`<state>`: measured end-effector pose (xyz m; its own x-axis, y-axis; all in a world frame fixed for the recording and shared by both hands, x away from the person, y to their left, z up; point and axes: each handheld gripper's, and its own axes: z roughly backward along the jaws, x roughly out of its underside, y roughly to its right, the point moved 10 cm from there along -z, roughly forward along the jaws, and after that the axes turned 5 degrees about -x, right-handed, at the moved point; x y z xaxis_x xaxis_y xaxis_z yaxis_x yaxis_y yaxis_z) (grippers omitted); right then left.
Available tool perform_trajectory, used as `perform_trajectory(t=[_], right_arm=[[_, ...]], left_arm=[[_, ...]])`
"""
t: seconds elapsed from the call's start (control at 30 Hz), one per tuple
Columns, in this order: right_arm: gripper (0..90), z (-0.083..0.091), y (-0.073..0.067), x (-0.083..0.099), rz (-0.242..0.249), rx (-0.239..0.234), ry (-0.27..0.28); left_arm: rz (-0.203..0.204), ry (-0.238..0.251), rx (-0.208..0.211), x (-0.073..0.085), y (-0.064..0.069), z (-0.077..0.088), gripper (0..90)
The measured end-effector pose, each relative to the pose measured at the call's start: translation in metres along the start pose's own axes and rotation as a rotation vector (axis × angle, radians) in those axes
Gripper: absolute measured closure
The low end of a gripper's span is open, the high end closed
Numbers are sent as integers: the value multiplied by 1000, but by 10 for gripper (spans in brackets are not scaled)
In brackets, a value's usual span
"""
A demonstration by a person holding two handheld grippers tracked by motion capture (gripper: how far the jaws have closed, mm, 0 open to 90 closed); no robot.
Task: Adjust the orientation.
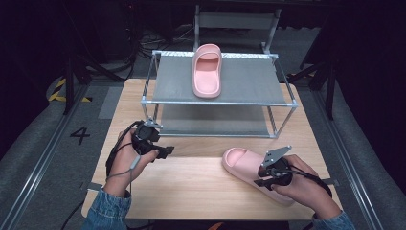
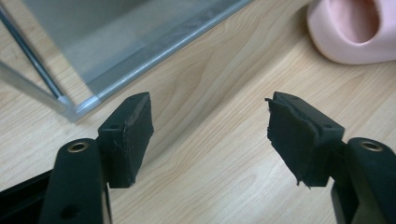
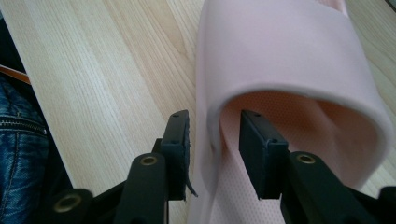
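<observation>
The right tool (image 1: 262, 178) sits at the heel end of a soft pink foam slipper (image 1: 249, 167) lying sole-down on the pale wooden desk (image 1: 191, 187), near its front right part. In the right gripper view this tool (image 3: 212, 144) straddles the slipper's (image 3: 280, 60) side wall: one jaw stands outside against the wall, the other inside on the dotted footbed, at the opening of the strap. The jaws are narrow around that wall, but whether both pads press it I cannot tell. To the left and a little farther in, the left tool (image 1: 165, 152) hovers over bare desk just in front of the rack's corner; its jaws (image 2: 210, 140) gape wide with nothing between them, the slipper's toe (image 2: 355, 28) well apart beyond. Farther back stands one two-tier metal rack with grey shelves (image 1: 218, 102), and on its top shelf lies a second pink foam slipper (image 1: 207, 71). Two slippers, two tools, one rack.
</observation>
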<state>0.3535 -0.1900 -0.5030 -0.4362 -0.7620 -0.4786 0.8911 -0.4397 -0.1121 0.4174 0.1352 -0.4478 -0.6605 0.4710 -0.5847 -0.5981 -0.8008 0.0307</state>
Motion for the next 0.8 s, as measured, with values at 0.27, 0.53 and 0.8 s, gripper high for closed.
perform_trajectory(t=[0.27,0.53,0.8], right_arm=[[844,-5,0,-3,-5,35,-40],[856,4,1,-12,-39,41,0],[854,29,-3,-31,-37,18,7]], left_arm=[[14,-28,-17,14,-11,-5,284],[26,-26,-28,21,-22,0,284],[25,-15,-37,25,-33,9,255]])
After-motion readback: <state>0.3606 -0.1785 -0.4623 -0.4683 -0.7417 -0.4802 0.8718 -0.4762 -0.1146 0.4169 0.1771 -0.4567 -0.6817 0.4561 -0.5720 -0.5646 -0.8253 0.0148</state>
